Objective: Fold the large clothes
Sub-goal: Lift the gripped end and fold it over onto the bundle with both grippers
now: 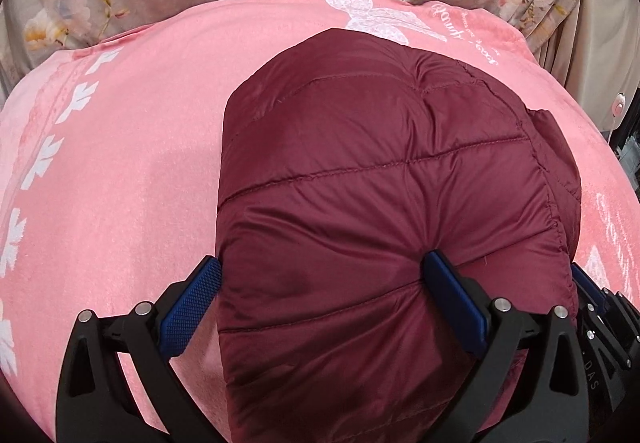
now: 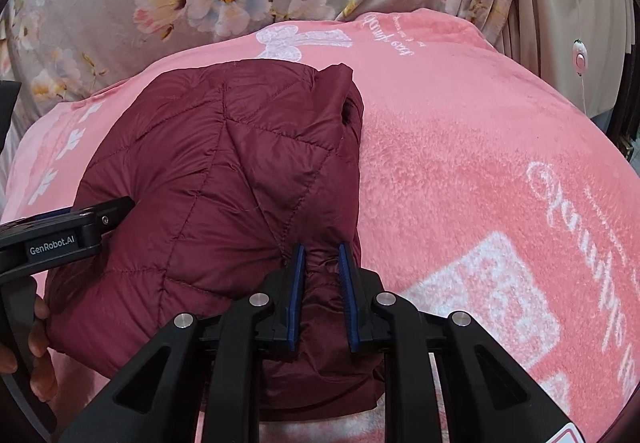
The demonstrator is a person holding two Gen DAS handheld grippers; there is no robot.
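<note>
Here, folded maroon quilted jacket (image 1: 380,183) on pink blanket (image 1: 120,163), right gripper (image 2: 322,291) pinching its edge.

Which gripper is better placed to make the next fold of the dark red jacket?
Probably the right gripper: its fingers are narrowed on a pinch of the jacket at its near edge. The left gripper stands wide open, with the jacket's left part between its fingers.

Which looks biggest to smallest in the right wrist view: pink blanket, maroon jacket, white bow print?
1. pink blanket
2. maroon jacket
3. white bow print

The jacket lies nearer the camera, but the order is clear.
</note>
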